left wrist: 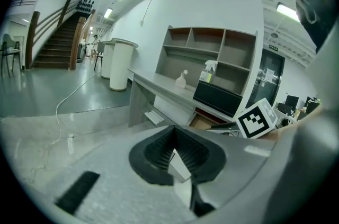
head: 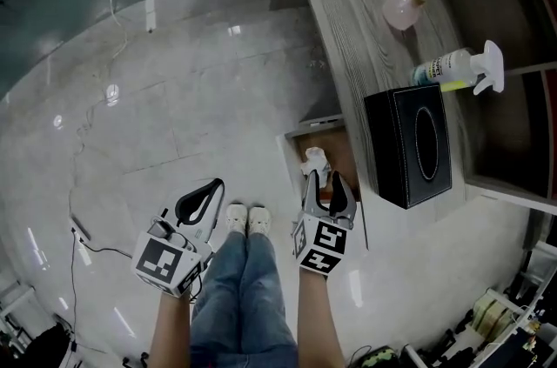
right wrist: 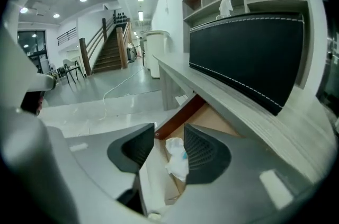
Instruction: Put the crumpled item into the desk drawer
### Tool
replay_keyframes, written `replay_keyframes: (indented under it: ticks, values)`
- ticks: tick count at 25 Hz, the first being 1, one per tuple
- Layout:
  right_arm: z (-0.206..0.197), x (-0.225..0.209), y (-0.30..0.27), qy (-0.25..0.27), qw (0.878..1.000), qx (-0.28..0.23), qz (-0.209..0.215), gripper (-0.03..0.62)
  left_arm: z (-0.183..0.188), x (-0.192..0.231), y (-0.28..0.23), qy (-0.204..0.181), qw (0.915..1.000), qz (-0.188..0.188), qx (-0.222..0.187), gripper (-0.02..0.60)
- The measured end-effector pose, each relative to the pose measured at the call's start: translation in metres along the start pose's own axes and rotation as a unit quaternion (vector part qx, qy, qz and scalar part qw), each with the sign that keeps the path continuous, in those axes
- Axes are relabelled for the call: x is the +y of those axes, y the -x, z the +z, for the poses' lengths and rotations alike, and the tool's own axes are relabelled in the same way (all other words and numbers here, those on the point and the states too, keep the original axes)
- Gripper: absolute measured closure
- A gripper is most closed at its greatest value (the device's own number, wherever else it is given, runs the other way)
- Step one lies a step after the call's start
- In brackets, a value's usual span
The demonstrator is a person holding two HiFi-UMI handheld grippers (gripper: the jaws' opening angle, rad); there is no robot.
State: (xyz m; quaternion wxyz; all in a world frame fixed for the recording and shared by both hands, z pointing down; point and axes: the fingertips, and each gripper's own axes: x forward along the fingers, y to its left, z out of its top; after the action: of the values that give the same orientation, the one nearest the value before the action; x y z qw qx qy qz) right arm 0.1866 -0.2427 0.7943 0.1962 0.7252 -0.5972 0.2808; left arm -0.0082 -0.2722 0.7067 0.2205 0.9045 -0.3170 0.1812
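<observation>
The crumpled white item [head: 315, 162] lies in the open desk drawer [head: 335, 147], just beyond my right gripper [head: 329, 194]. In the right gripper view the item [right wrist: 177, 157] shows in the gap between the two dark pads, over the drawer's brown bottom [right wrist: 212, 122]. My right gripper [right wrist: 169, 149] is open, its jaws standing apart and not pressing on the item. My left gripper [head: 200, 203] hangs over the floor to the left of the person's legs. Seen in its own view, the left gripper [left wrist: 177, 151] is shut with nothing in it.
On the grey desk [head: 348, 1] stand a black tissue box [head: 409, 144], a spray bottle [head: 457, 69] and a pink bottle [head: 402, 10]. Cables [head: 113, 88] run across the tiled floor. The person's white shoes [head: 248, 220] stand next to the drawer.
</observation>
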Motion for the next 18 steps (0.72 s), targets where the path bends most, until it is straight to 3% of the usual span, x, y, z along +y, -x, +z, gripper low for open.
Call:
replay_keyframes:
  ticks: [5, 10, 14, 18]
  values:
    - [0.049, 0.012, 0.020, 0.010, 0.998, -0.065, 0.024, 0.474, 0.033, -0.005, 0.004, -0.020, 0.9996, 0.003, -0.021, 0.581]
    - [0.141, 0.013, 0.063, 0.018, 0.987, -0.155, 0.032, 0.580, 0.108, -0.011, 0.022, -0.057, 0.9957, 0.013, -0.072, 0.581]
    - [0.220, 0.008, 0.109, 0.020, 0.973, -0.225, 0.037, 0.585, 0.185, -0.017, 0.050, -0.096, 0.9861, 0.032, -0.132, 0.581]
    - [0.293, 0.008, 0.158, 0.035, 0.955, -0.291, 0.035, 0.585, 0.266, -0.025, 0.088, -0.135, 0.9688, 0.051, -0.201, 0.581]
